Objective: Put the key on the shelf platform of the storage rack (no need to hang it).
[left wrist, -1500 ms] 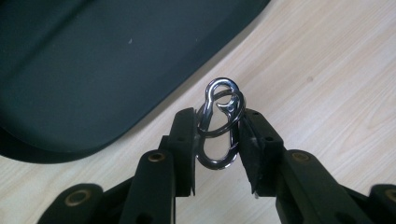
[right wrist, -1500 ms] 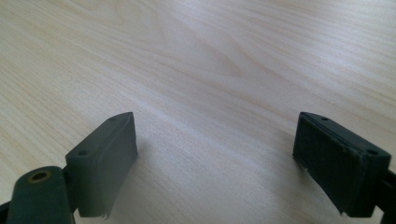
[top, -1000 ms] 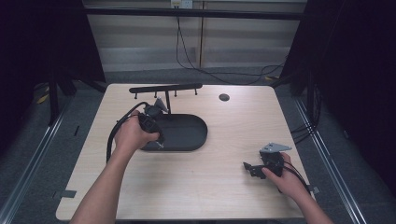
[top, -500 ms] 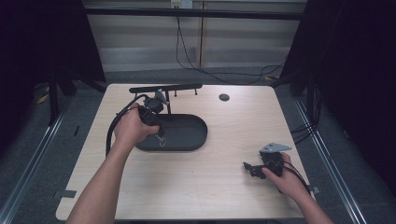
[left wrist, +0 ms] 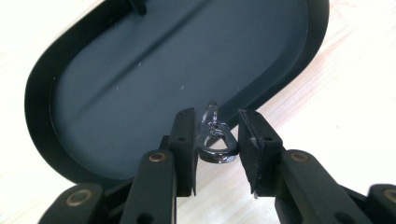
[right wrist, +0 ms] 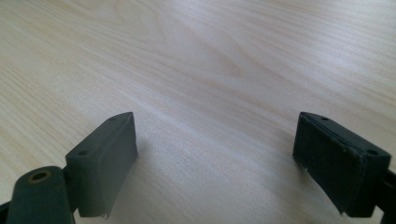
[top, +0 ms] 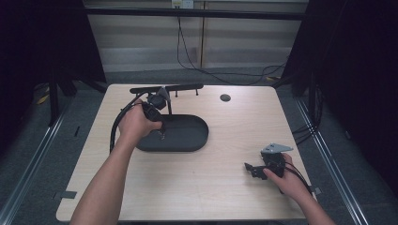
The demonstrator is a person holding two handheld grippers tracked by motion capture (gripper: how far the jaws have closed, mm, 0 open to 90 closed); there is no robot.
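my landmark is the black oval tray point(top: 185, 136). nearest to me, well toward my side of the tray and off to its right, my right gripper point(top: 251, 168) rests low over bare table point(top: 225, 197), not far from the table's right edge. in the right gripper view its jaws stand wide apart with only pale wood grain between them, nothing held. there is plenty of open wood around it: the whole stretch between it and the tray's near rim is free, and so is the near left part of the table under my left forearm.

moving up to the tray, my left gripper point(left wrist: 217, 140) hangs over its near left end. in the left gripper view the jaws are drawn in narrow and clamp a small metal clasp point(left wrist: 215, 142), a shiny ring with a loop rising from it, pinched by both pads. the clasp sits right above the tray's rim, where the dark floor gives way to wood. the tray's floor looks bare and smooth, with a low raised wall all round.

beyond the tray, a black bar stand point(top: 180, 87) runs along the far side, its post just behind the tray's far left rim, close to my left hand point(top: 136, 124). right of the stand, a small dark round disc point(top: 225, 97) lies near the far edge, well apart from the tray.
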